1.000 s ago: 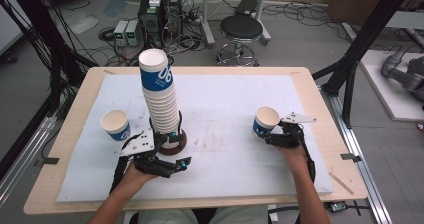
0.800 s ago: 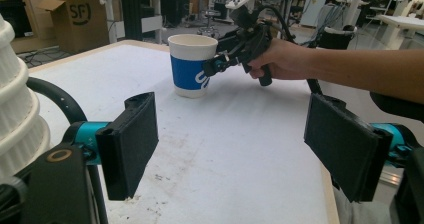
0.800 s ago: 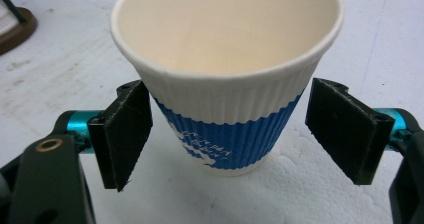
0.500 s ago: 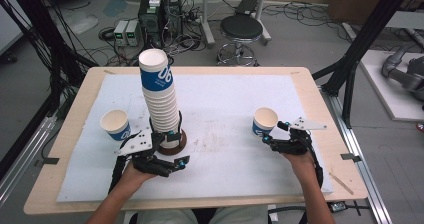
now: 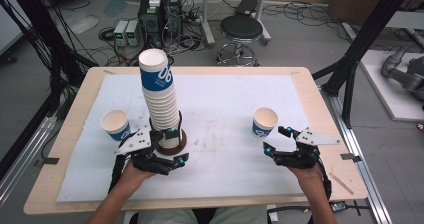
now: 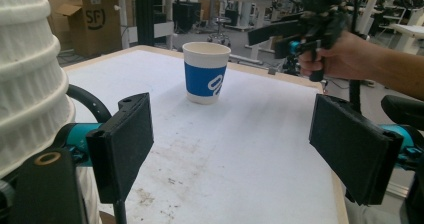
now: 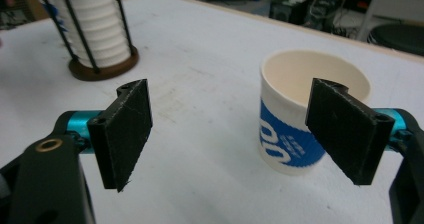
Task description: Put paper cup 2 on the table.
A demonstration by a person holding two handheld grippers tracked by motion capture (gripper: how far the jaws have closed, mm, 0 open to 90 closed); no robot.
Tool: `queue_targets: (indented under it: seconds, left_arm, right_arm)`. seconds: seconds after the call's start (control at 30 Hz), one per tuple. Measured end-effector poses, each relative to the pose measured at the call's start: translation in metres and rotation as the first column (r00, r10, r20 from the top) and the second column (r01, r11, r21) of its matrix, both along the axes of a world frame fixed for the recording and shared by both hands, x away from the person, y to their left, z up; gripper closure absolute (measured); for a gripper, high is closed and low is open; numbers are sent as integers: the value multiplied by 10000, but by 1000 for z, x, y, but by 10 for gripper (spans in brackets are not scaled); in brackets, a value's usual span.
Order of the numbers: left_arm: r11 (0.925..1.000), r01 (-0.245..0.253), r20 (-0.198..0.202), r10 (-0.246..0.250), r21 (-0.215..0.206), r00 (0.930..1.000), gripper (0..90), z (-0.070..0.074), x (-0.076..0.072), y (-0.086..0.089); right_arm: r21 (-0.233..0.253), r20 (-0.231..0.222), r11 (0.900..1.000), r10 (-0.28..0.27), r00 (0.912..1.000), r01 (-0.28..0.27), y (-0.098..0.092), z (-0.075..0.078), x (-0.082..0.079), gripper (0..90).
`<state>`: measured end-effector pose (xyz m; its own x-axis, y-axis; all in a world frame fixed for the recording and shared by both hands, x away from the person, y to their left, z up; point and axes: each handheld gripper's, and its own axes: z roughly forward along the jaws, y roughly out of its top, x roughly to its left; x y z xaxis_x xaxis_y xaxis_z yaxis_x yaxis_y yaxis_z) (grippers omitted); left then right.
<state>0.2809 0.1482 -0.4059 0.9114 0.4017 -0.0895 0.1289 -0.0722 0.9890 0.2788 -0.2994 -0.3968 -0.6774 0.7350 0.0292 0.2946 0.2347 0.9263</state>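
Standing upright on the white mat (image 5: 225, 99) of the wooden table (image 5: 75, 109), the white paper cup with a blue band (image 5: 264, 122) sits just ahead of the right gripper (image 5: 279, 140), apart from it. That gripper's jaws are spread wide and hold nothing; in the right gripper view the cup (image 7: 305, 114) rises close behind the right-hand jaw, off to one side of the gap rather than between the pads.

A tall stack of white paper cups (image 5: 159, 99) (its top cup carrying the same blue band) stands in a black wire holder on a round brown base (image 5: 172, 145). The left gripper (image 5: 172, 149) rests beside that base with its jaws wide apart, empty. A second white-and-blue paper cup (image 5: 116, 124) stands near the table's left edge, well apart from the first.
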Motion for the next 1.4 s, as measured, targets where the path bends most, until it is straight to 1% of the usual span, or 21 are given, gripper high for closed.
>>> queue_targets:
  seconds: [0.17, 0.3, 0.5, 0.57, 0.77, 0.9, 0.93, 1.07, 1.13, 1.2, 1.4]
  left_arm:
    - [9999, -143, 84, 143, -27, 9999, 177, 1, 1, 0]
    - [9998, -207, 120, 208, -44, 9997, 177, 2, 0, 2]
    - [9995, -300, 183, 301, -77, 9994, 177, 2, -1, 6]
    - [9993, -358, 181, 360, -93, 9992, 178, 2, -2, 8]
    - [9992, -388, 231, 390, -94, 9990, 177, 2, -4, 10]
    - [9992, -392, 242, 395, -109, 9989, 178, 3, -6, 12]
    - [9992, -389, 261, 392, -115, 9989, 178, 3, -6, 12]
    - [9990, -437, 288, 439, -88, 9986, 178, 3, -7, 11]
    - [9990, -446, 289, 448, -76, 9986, 178, 3, -7, 11]
    - [9989, -460, 294, 463, -80, 9985, 178, 3, -7, 12]
    - [9987, -497, 273, 500, -108, 9984, 178, 3, -7, 12]
  right_arm:
    - [195, 501, 9990, 388, 9980, -398, 4, 12, -12, 194]
    - [260, 443, 9984, 485, 9978, -497, 6, 13, -17, 194]
    - [210, 480, 9982, 555, 9973, -566, 10, 14, -17, 194]
    - [198, 392, 9978, 618, 9973, -626, 12, 13, -17, 194]
    - [108, 383, 9978, 653, 9971, -658, 17, 13, -17, 194]
    - [52, 447, 9975, 705, 9965, -708, 18, 12, -17, 194]
    - [75, 374, 9975, 706, 9968, -709, 19, 12, -17, 194]
    - [38, 476, 9972, 743, 9961, -745, 20, 12, -16, 194]
    - [60, 404, 9971, 753, 9963, -756, 21, 12, -17, 194]
    - [24, 491, 9973, 728, 9961, -730, 20, 12, -16, 194]
    - [-1, 494, 9976, 692, 9964, -693, 19, 12, -16, 194]
